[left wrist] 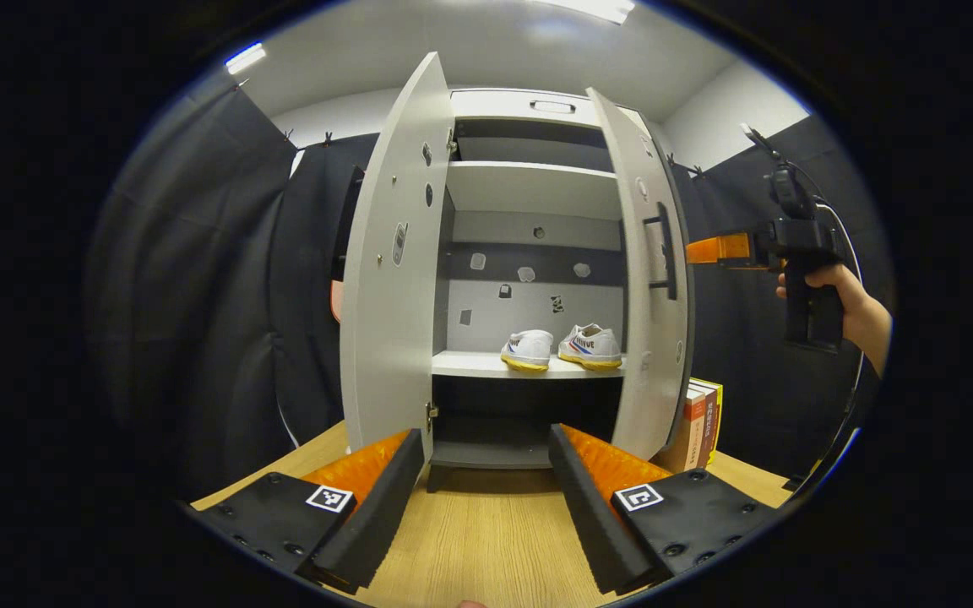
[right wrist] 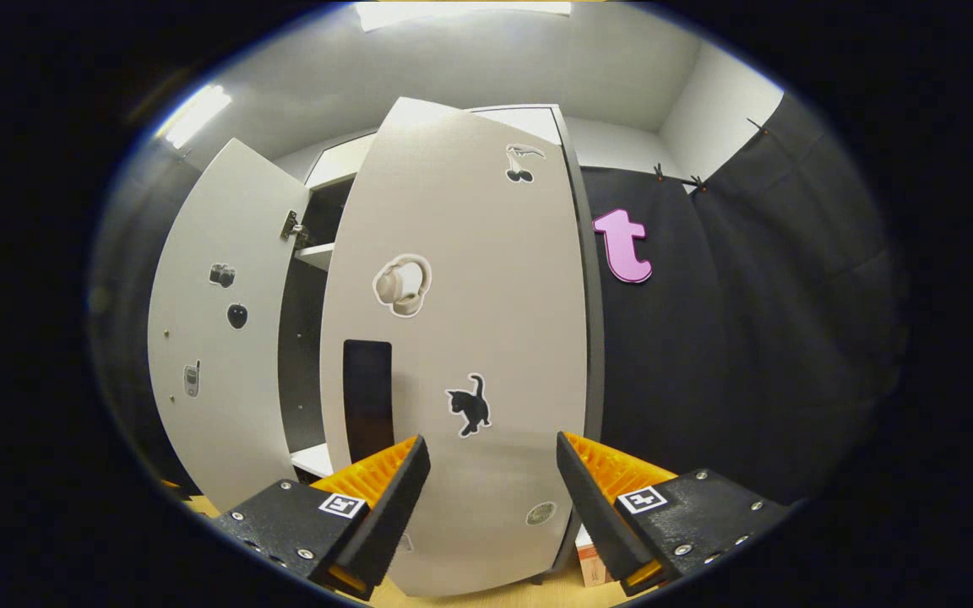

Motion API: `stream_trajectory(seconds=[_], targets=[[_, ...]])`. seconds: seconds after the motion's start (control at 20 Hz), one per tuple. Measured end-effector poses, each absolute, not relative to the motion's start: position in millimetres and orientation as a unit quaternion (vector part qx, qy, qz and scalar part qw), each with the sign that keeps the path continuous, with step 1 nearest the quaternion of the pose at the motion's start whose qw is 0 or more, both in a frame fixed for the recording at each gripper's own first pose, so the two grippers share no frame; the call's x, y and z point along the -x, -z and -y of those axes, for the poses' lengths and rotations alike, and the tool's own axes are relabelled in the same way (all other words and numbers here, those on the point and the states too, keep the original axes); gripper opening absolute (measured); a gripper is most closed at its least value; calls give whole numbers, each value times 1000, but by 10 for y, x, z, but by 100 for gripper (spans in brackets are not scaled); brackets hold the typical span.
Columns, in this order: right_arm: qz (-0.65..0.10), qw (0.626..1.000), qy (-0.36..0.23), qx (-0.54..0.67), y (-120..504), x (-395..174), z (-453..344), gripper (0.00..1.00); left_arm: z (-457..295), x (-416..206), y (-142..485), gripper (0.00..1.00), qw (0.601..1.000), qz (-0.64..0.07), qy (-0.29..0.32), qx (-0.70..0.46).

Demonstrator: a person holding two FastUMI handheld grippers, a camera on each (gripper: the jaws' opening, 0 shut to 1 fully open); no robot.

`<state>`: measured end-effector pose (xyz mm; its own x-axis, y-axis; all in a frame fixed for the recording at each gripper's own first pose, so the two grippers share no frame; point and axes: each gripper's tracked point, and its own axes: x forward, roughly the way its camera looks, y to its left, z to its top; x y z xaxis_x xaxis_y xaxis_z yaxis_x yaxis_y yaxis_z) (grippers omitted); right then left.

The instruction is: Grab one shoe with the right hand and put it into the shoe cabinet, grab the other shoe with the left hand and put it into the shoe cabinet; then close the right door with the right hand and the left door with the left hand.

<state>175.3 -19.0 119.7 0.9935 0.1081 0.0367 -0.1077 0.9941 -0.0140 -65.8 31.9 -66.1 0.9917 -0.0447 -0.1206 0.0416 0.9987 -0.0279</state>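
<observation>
Both canvas shoes [left wrist: 561,347] sit side by side on the smooth shelf inside your shoe cabinet [left wrist: 529,190]. Your left gripper [left wrist: 486,498] hangs spread and empty; your right gripper [right wrist: 491,498], also spread, faces the flat, stickered right door [right wrist: 486,338].

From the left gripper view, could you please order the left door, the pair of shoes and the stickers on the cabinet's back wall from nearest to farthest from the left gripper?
1. Left door: open, swung toward the left gripper, on the left.
2. Pair of shoes: on the middle shelf, inside.
3. Stickers: on the back wall, behind and above the shoes.
</observation>
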Motion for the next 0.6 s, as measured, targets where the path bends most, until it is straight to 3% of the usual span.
stream_trajectory(seconds=[0.2,0.25,0.6], targets=[[14,998,-65,-10,-1220,-1677,85,93,-411,700,635,97,998,-58,13,10],[16,998,-65,-13,-1227,-1637,79,97,-412,691,628,97,998,-58,13,12],[20,999,-45,-14,-1085,-1061,167,93,-364,702,602,97,998,-63,21,19]])
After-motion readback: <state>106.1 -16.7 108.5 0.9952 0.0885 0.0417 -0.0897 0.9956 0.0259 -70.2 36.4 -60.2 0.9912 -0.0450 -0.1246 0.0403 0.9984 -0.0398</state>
